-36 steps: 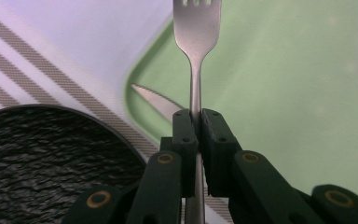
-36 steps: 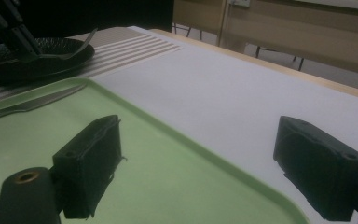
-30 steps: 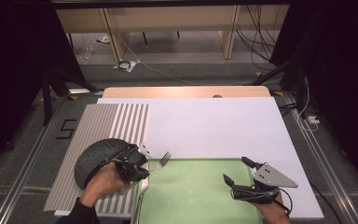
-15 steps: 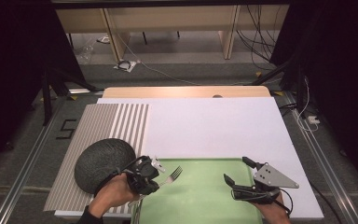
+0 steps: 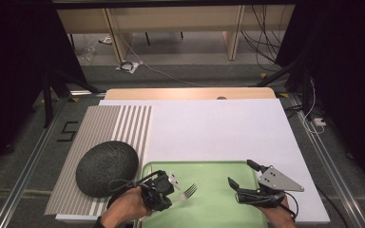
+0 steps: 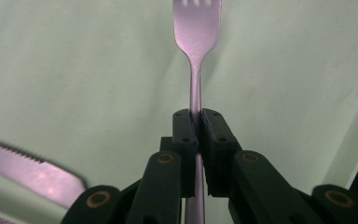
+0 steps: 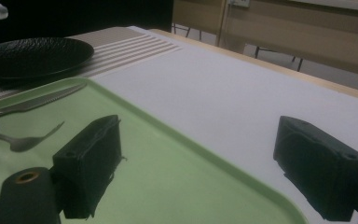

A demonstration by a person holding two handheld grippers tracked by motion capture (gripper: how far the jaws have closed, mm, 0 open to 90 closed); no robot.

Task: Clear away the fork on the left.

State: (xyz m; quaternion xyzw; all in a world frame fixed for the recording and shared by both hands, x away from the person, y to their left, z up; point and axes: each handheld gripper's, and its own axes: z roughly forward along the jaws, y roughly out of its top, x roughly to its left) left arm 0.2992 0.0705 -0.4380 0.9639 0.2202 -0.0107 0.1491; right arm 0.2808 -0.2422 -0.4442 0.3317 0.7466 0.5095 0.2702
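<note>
While my left gripper pinches one fork, one knife lies beside it on one tray. My right gripper gapes, bare tray ahead; one plate beyond the rim.

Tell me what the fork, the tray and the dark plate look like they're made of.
Fork: polished metal, likely steel; it shines and mirrors light. Tray: probably plastic, matte pale green, with a moulded raised rim. Plate: black with a fine ribbed texture and dull sheen; ceramic or melamine, hard to tell.
</note>
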